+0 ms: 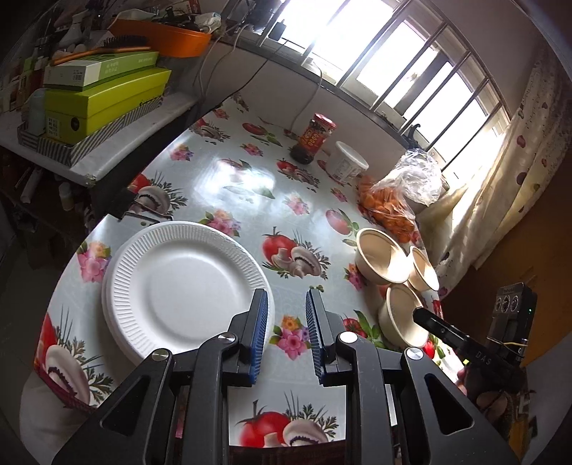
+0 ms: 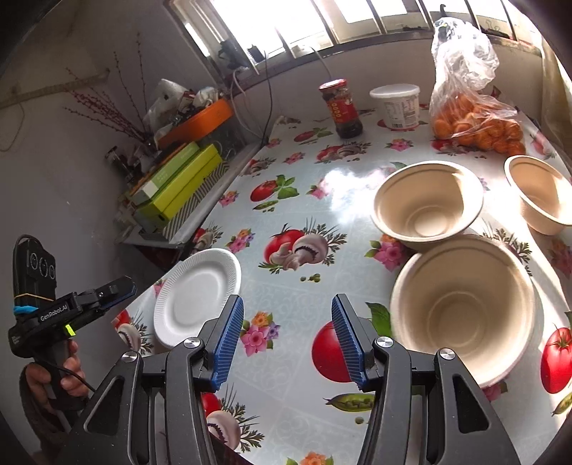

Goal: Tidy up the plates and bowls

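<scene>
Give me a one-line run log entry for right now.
left hand-held gripper: open, empty | right hand-held gripper: open, empty | plates: stacked | bowls: three, unstacked

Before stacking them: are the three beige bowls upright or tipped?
Upright: all three bowls sit on their bases, mouths up, empty.

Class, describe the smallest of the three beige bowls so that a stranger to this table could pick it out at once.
Start at the barred window and drop to the bag of oranges on the fruit-patterned tablecloth. Just in front of that bag, at the table's right edge, sits the small bowl. Unlike the two wider beige bowls beside it, it is clearly narrower.
</scene>
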The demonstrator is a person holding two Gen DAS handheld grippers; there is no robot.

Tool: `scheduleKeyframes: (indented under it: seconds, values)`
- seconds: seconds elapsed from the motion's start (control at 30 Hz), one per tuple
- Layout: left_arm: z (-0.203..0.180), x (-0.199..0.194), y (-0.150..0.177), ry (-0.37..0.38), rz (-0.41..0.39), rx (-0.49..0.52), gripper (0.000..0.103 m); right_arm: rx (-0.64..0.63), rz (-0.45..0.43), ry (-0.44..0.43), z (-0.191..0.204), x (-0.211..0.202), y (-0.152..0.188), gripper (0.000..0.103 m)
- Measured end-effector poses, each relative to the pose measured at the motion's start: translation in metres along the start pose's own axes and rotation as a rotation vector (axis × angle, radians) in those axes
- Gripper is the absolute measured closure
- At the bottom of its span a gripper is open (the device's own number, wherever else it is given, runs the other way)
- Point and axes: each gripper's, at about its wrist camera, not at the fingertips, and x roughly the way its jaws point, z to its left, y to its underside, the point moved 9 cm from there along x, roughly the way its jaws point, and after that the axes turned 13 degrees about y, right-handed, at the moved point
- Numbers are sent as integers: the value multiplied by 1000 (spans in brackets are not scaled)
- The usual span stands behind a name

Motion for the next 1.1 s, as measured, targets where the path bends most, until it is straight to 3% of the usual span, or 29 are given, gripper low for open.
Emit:
scheduleKeyframes:
  seconds: [0.23, 0.37, 0.5, 0.63, 0.77, 1.0, 1.1]
  values:
    - [-53, 64, 3, 114, 86, 36, 80, 95, -90, 128, -87, -40, -14, 51]
    - [-73, 102, 8, 160, 146, 42, 80, 124, -73, 206, -130, -34, -7, 51]
    - [-89, 143, 23, 182, 237, 75, 80, 136, -37, 227, -160, -19, 5, 51]
    - [-97, 175, 36, 185, 302, 100, 80, 115, -22, 240, -175, -5, 11, 52]
    - [-104, 199, 49, 176, 365, 130, 80, 111, -7, 210, -181, 6, 13, 59]
    - [-111, 217, 58, 142, 402, 207, 80, 109, 22, 145, -176, 18, 14, 70]
    - [-115, 223, 59, 153, 408, 207, 80, 105, 25, 136, -175, 19, 15, 79]
